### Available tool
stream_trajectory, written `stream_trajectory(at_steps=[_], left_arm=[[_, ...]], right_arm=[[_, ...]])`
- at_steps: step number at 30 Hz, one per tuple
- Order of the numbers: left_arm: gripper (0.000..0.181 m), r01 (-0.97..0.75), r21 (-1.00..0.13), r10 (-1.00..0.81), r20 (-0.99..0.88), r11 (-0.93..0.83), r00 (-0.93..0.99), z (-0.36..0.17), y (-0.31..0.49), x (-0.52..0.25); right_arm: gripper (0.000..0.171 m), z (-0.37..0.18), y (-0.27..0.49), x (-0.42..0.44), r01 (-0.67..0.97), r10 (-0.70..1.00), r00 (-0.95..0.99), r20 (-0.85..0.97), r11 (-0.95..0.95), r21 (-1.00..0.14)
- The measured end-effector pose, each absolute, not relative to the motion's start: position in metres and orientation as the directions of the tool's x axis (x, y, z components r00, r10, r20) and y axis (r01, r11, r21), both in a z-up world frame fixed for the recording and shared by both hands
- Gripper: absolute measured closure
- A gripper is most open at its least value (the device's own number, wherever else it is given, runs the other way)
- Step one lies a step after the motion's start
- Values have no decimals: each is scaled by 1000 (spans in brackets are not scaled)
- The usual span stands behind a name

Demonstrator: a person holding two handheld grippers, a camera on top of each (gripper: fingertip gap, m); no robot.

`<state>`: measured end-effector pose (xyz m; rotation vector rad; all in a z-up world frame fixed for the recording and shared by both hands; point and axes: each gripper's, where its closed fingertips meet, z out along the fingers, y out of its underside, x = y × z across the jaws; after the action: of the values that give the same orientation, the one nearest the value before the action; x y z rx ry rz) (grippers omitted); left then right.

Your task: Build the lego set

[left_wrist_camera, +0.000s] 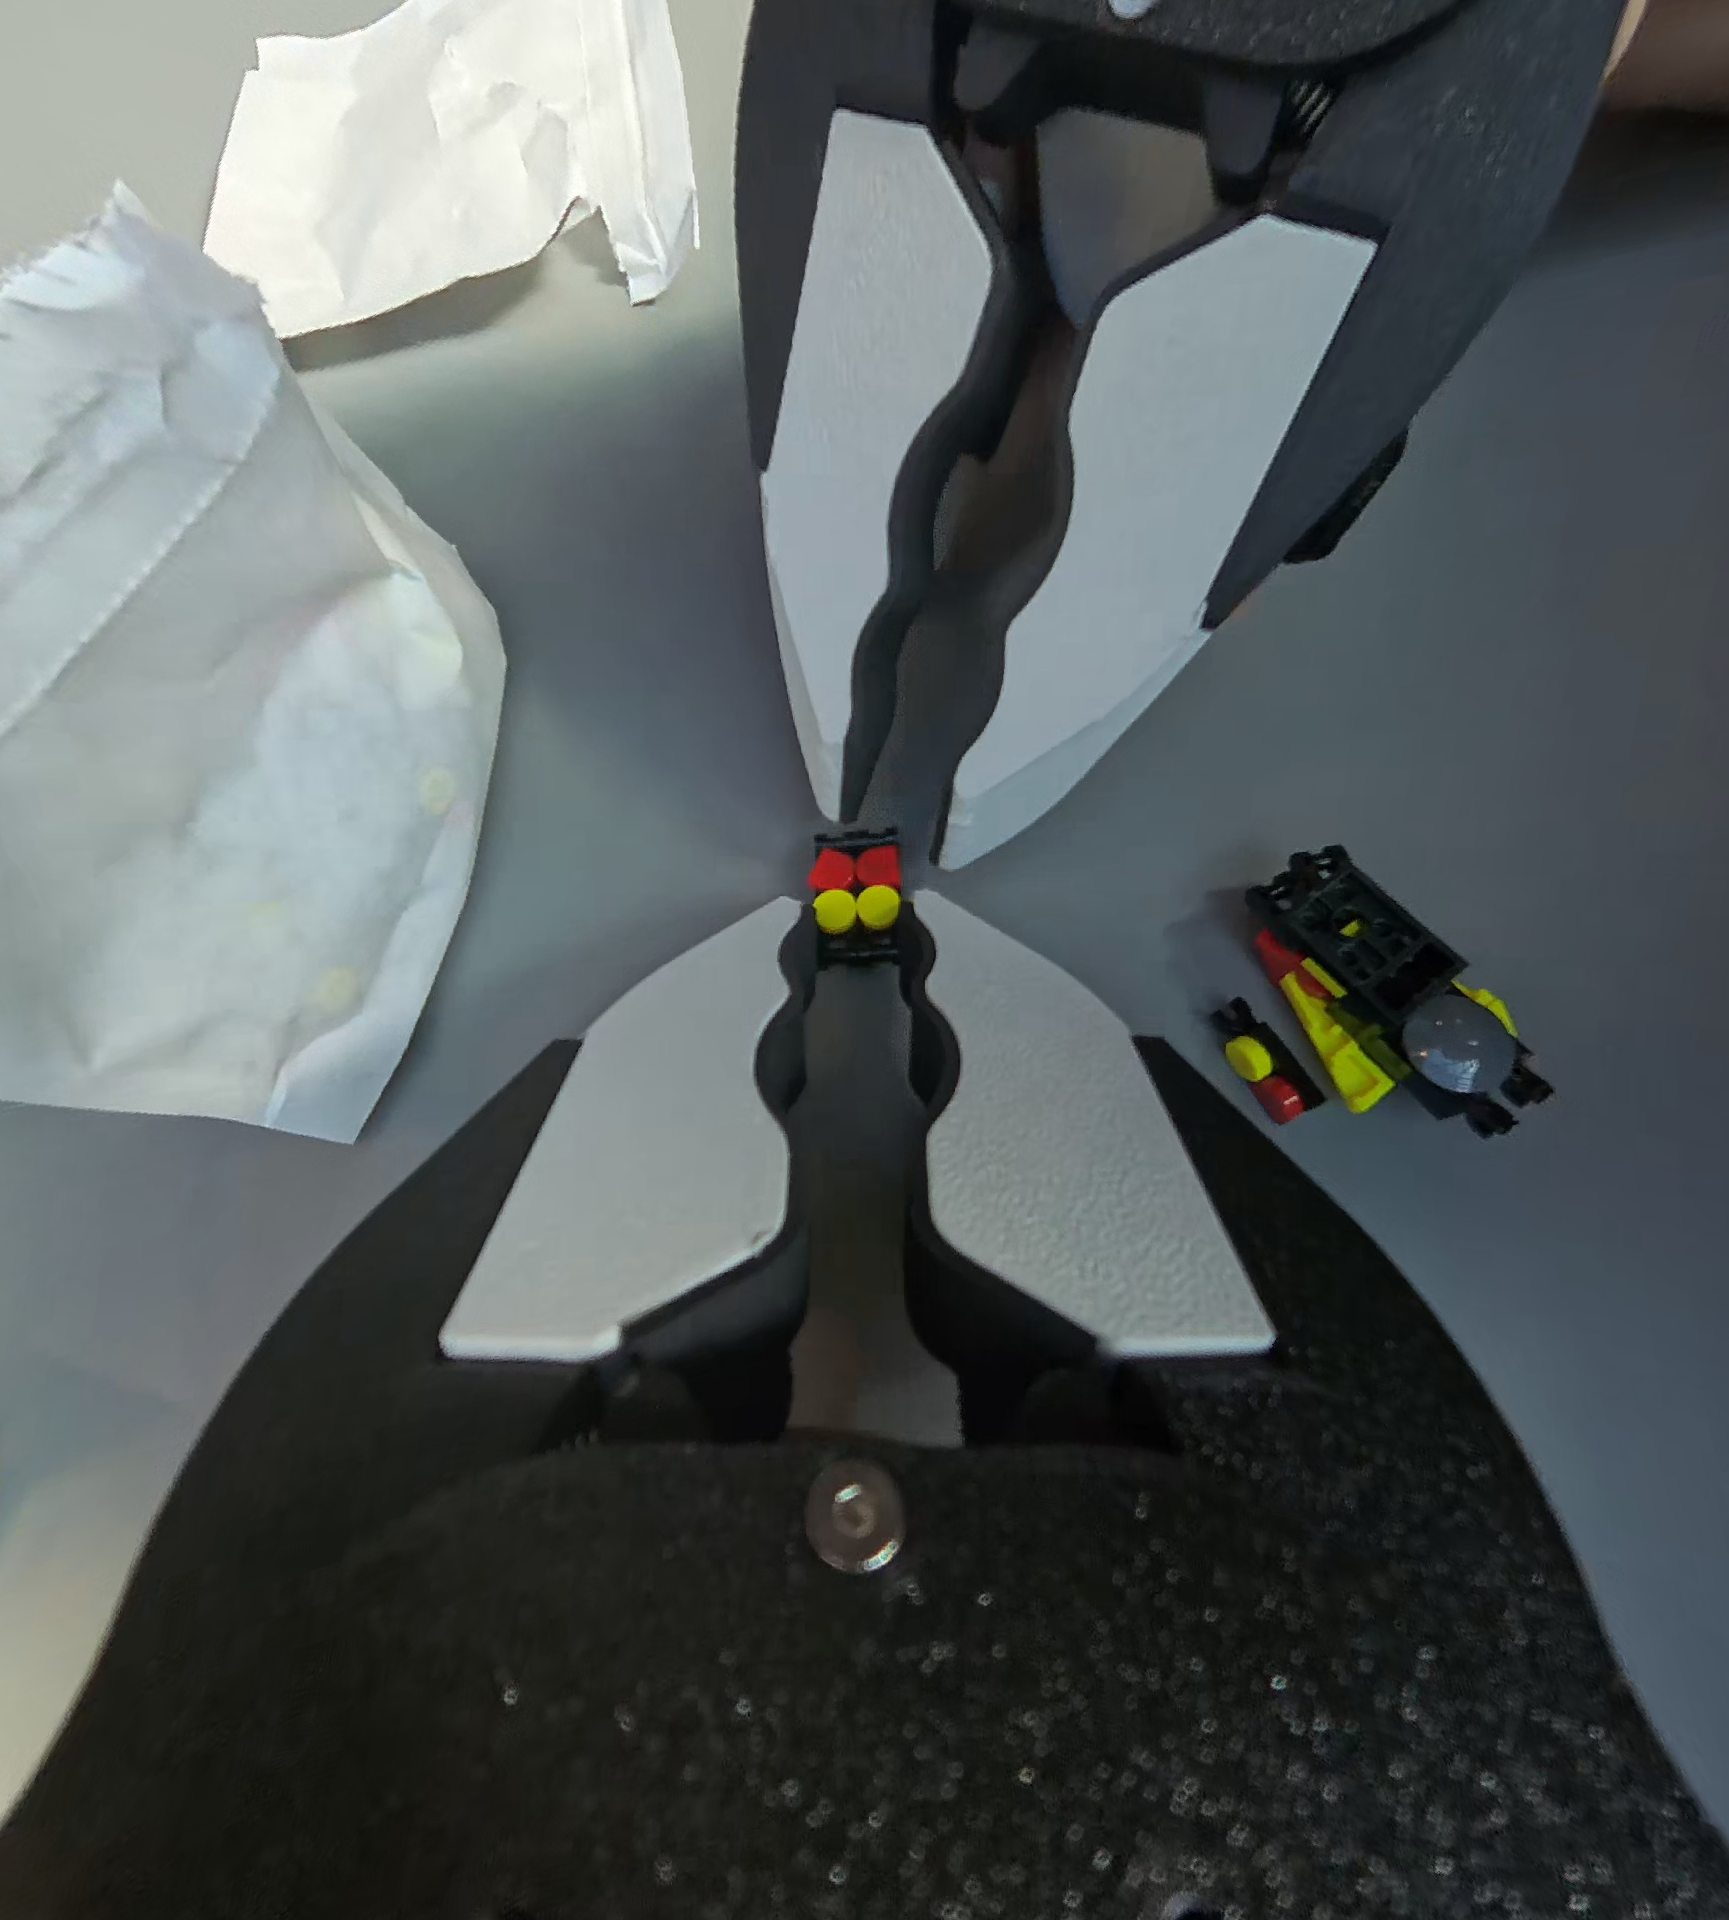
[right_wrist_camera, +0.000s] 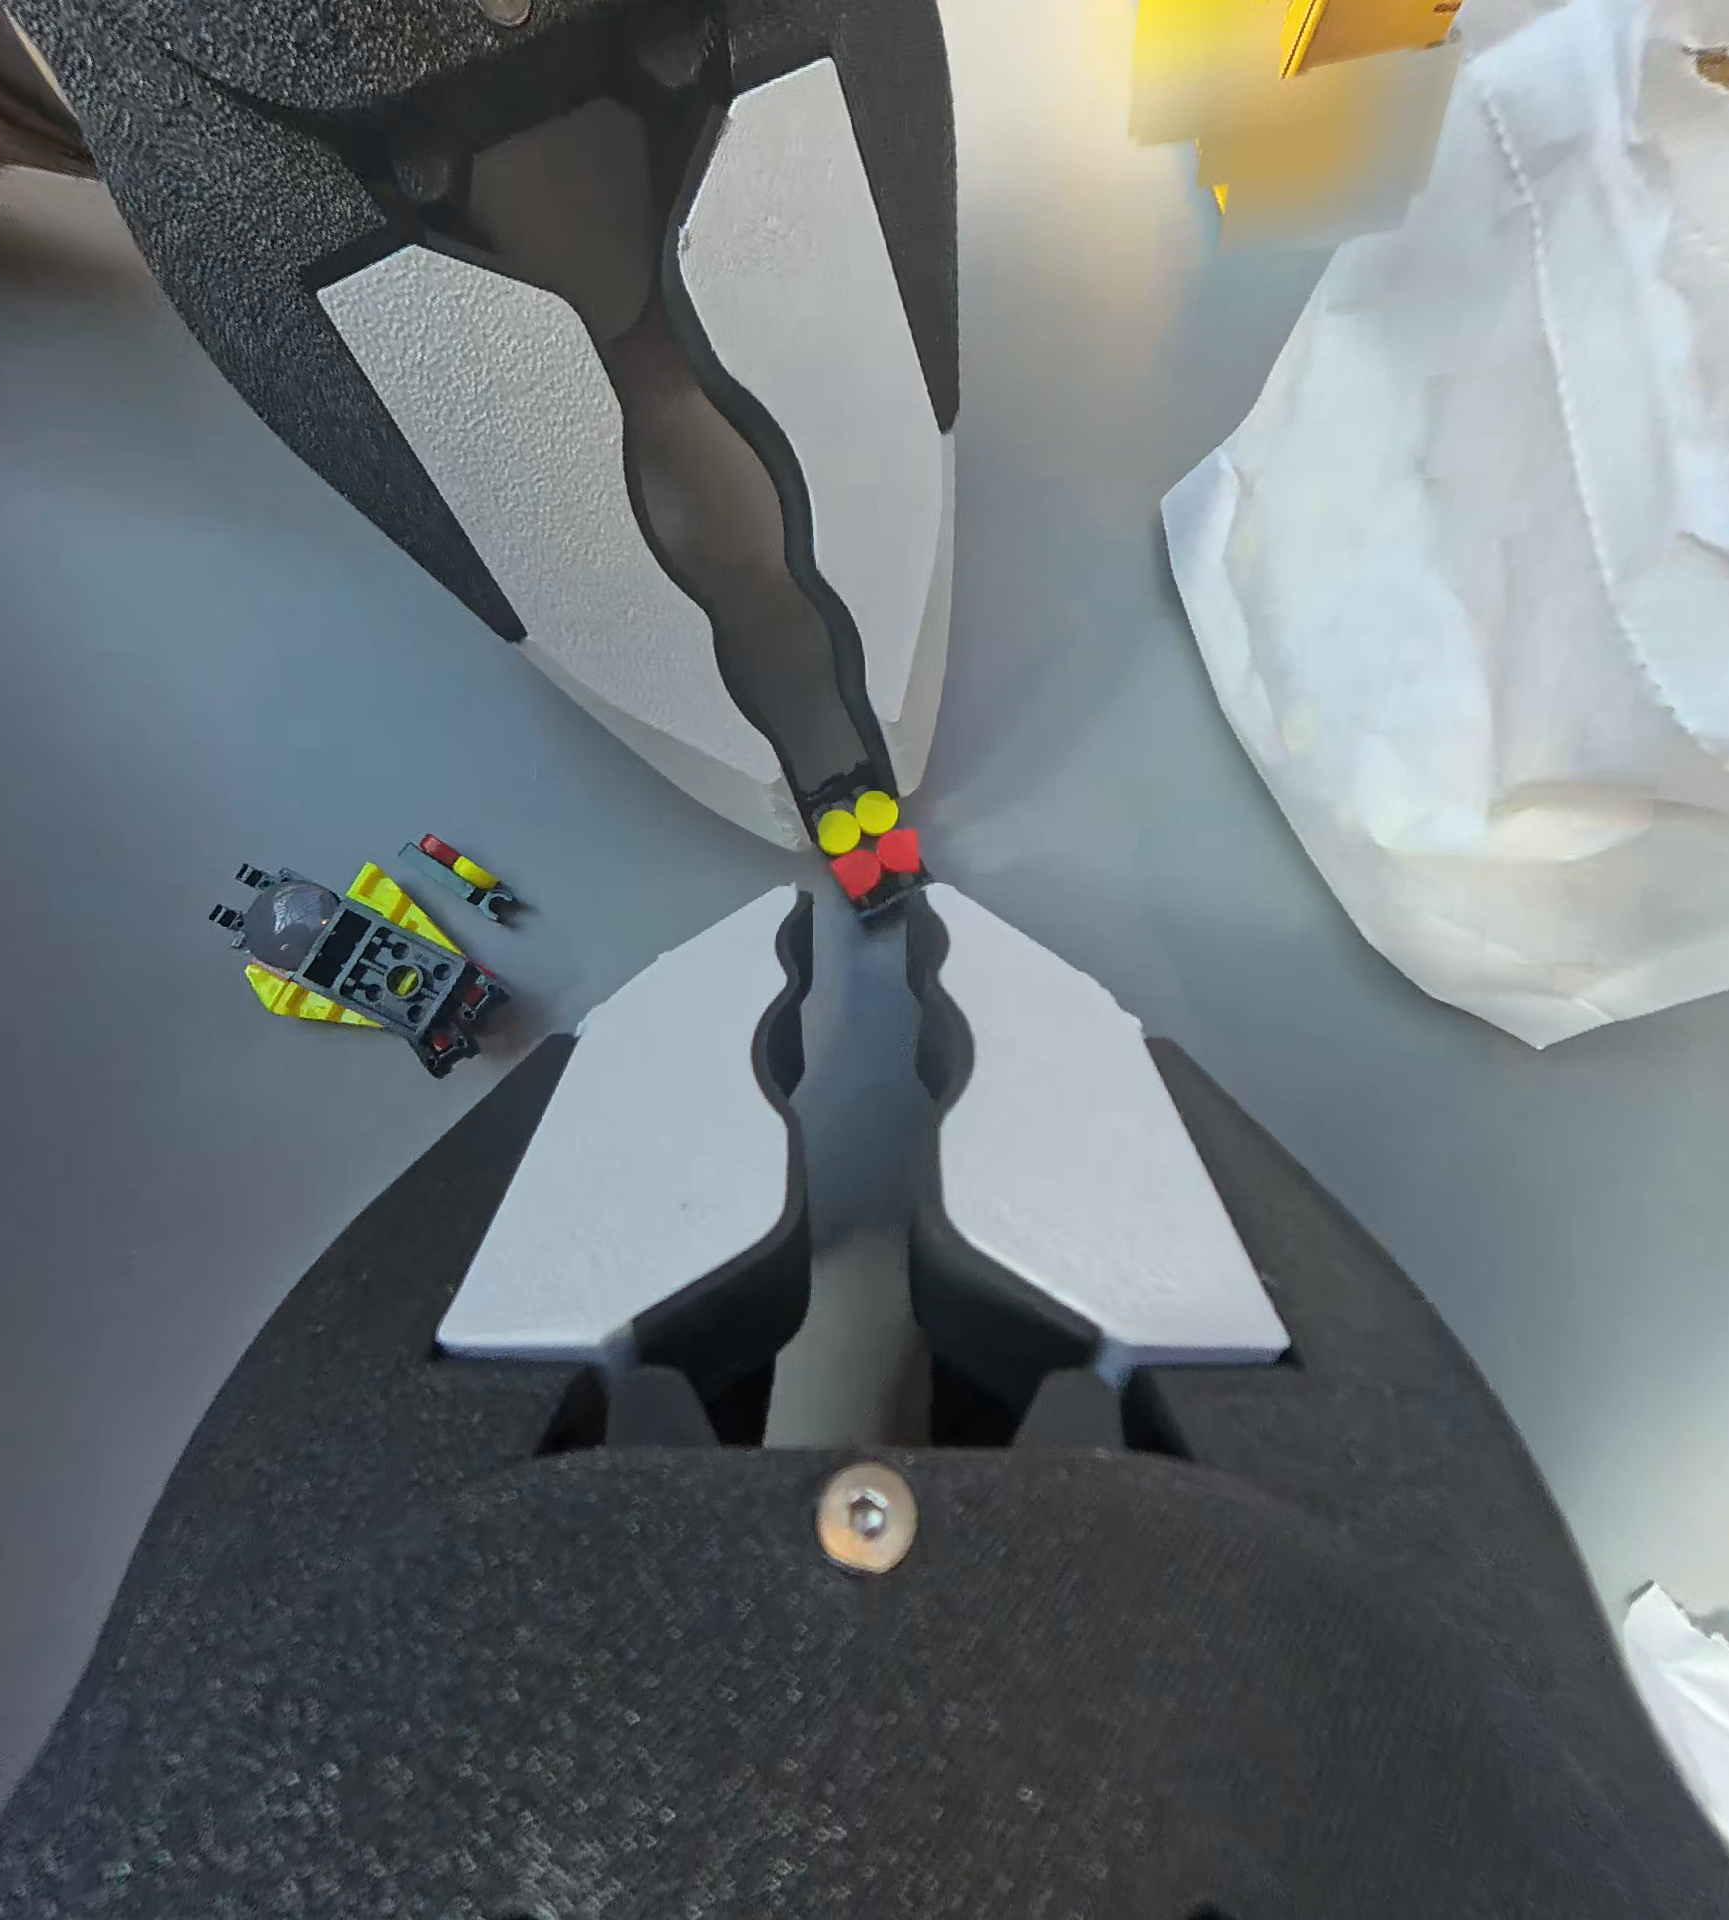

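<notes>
While both tools pinch one small black plate [left_wrist_camera: 857,902] between their tips, left tool [left_wrist_camera: 857,935] clamped on one end, right tool [right_wrist_camera: 865,914] on the other, it looks light, rigid, slippery; grip its black edges, not its studs. Hull [left_wrist_camera: 1379,987] lies beside.

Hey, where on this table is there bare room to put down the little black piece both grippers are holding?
Bare grey table lies beyond the black-and-yellow model, and more between the grippers and the white paper bag. It is crowded right beside the model, where a small strip piece lies, and around the left gripper and right gripper themselves.
</notes>
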<state>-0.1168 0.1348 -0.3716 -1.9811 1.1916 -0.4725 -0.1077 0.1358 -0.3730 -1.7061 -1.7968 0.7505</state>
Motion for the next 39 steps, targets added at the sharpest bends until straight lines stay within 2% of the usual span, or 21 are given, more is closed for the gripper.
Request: stream_trajectory(at_steps=[4, 7, 10, 14, 18, 24, 27, 28, 33, 37, 39], left_arm=[[166, -498, -818, -838, -36, -288, 544, -349, 123, -124], [166, -464, -825, -807, -17, -322, 590, -345, 108, -132], [166, -468, -813, -822, 23, -347, 570, -343, 76, -127], [164, -488, -785, -839, 74, -382, 539, -349, 38, -101], [160, -579, -709, -817, -7, -402, 577, -369, 37, -96], [154, -631, -682, -858, -11, -370, 514, -371, 39, -94], [159, -647, -671, -855, -37, -363, 518, -369, 45, -99], [165, -643, -677, -851, -48, -357, 523, -367, 47, -99], [156, -541, -758, -854, 42, -366, 519, -351, 46, -83], [153, -654, -666, -861, -36, -358, 507, -378, 46, -77], [153, -661, -664, -872, -27, -349, 488, -383, 46, -73]], right_arm=[[146, -363, 128, -93, 664, 993, -114, 22, 92, -742], [147, -351, 81, -82, 536, 921, -386, 59, 276, -798], [147, -362, 64, -84, 524, 870, -472, 142, 407, -748], [147, -369, 59, -90, 482, 820, -546, 172, 475, -736], [152, -372, 57, -88, 535, 827, -547, 132, 467, -704], [152, -372, 55, -77, 585, 842, -502, 197, 498, -640], [152, -369, 57, -71, 612, 858, -466, 214, 488, -623], [152, -370, 57, -68, 622, 865, -457, 209, 478, -620], [152, -372, 61, -65, 647, 901, -391, 189, 415, -639], [154, -372, 58, -65, 657, 916, -363, 170, 381, -651], [153, -372, 56, -64, 659, 916, -366, 163, 379, -650]])
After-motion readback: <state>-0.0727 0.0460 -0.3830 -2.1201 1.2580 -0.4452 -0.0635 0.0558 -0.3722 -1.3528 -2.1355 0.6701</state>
